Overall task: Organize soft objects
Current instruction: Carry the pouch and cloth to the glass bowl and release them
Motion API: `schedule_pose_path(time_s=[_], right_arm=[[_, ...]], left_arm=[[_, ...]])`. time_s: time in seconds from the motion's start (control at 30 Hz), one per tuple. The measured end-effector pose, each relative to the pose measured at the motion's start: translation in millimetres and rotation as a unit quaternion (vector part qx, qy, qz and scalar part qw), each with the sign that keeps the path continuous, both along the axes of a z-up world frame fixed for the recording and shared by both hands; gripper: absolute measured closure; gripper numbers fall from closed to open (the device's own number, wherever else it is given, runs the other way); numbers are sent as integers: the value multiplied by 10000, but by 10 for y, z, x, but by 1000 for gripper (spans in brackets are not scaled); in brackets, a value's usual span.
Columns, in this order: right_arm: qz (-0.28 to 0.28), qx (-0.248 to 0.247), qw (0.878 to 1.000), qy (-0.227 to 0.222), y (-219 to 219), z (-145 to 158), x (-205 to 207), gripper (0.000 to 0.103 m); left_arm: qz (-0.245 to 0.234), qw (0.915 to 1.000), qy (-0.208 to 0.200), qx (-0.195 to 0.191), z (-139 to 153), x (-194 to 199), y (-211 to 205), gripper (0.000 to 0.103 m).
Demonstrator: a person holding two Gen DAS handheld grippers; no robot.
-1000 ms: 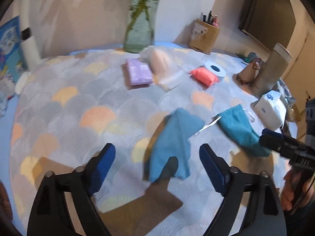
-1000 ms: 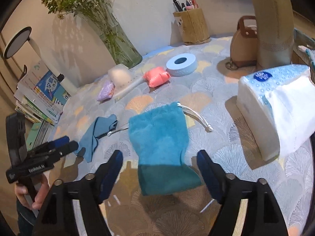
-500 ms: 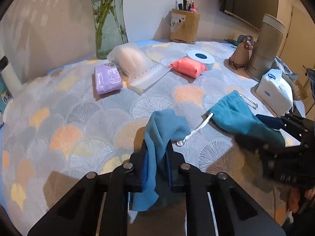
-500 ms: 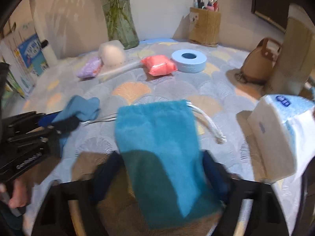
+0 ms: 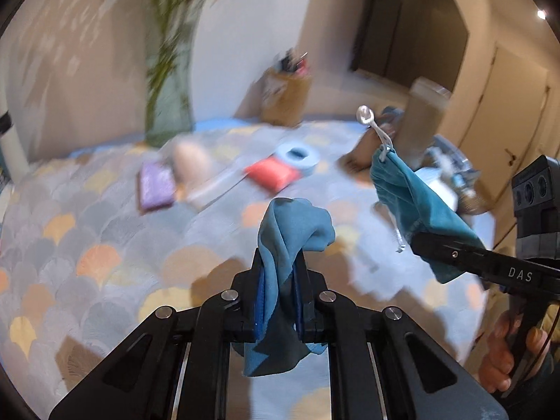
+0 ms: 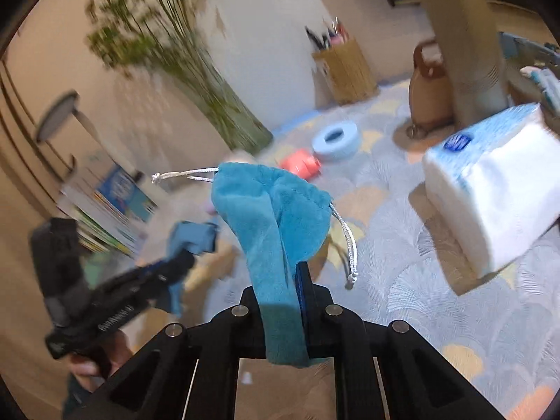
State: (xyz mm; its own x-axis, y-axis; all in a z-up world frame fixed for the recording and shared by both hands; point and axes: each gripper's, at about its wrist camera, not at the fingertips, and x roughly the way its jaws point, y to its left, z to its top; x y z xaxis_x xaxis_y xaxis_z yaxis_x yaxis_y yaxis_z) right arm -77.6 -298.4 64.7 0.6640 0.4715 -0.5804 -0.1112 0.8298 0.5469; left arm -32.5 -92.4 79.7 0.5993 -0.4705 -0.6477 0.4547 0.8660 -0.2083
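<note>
A second ago both grippers stood wide open over flat fabric on the table (image 5: pixel 105 245). Now our left gripper (image 5: pixel 278 301) is clamped tight on a light blue cloth (image 5: pixel 290 231), and our right gripper (image 6: pixel 281 311) has pinched shut on a teal pouch (image 6: pixel 276 210). Both pieces now hang clear above the table, so we judge the pick-up done and the sorting or pairing step next.

In the left view, the pouch (image 5: pixel 416 206) hangs right of the cloth, its cord (image 5: pixel 376 129) flung upward. Beyond the cloth lie a red pack (image 5: pixel 273 175), a blue ring (image 5: pixel 297 155) and a purple pack (image 5: pixel 155 185), all smeared by motion blur. We cannot tell whether the pouch mouth is open. The lower ends of both fabrics are hidden behind the gripper frames.
</note>
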Motion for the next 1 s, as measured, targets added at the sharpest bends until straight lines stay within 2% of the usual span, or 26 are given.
schedule_pose_path(time_s=[0.13, 0.27, 0.37, 0.47, 0.53, 0.57, 0.63, 0.67, 0.73, 0.83, 0.93, 1.0], right_arm=[[-217, 73, 9987, -445, -175, 330, -261, 92], [-689, 54, 9948, -744, -540, 605, -521, 92], [-1166, 83, 9901, -776, -943, 711, -675, 92], [-1646, 331, 9843, -537, -1448, 752, -764, 92], [-1951, 490, 9784, -479, -1834, 790, -801, 92], [-2114, 380, 9756, -465, -1971, 811, -812, 92], [-2533, -226, 9666, -335, -2225, 875, -765, 92], [-2602, -385, 9642, -329, -2309, 897, -746, 92], [-2719, -719, 9591, -313, -2472, 958, -630, 92], [-2812, -874, 9553, -250, -2719, 977, -450, 92], [-2901, -907, 9526, -97, -2887, 929, -265, 92], [-2965, -969, 9501, 17, -2977, 887, -128, 92]], left_arm=[[-281, 9989, -252, -273, 347, -152, -286, 93], [-669, 9961, -477, -315, 623, -253, -790, 93], [-1044, 9928, -500, -291, 756, -246, -1311, 93], [-1346, 9892, -511, -282, 842, -177, -1854, 92], [-1475, 9882, -368, -184, 840, -61, -2215, 92], [-1543, 9875, -275, -155, 834, 17, -2397, 92], [-1596, 9865, -365, -96, 831, 105, -2712, 92], [-1583, 9863, -465, -9, 816, 134, -2879, 92], [-1695, 9848, -389, 54, 763, 179, -3135, 92], [-1780, 9836, -243, 172, 715, 227, -3418, 92], [-1719, 9839, -370, 314, 694, 261, -3597, 92], [-1681, 9825, -575, 568, 638, 277, -3751, 92]])
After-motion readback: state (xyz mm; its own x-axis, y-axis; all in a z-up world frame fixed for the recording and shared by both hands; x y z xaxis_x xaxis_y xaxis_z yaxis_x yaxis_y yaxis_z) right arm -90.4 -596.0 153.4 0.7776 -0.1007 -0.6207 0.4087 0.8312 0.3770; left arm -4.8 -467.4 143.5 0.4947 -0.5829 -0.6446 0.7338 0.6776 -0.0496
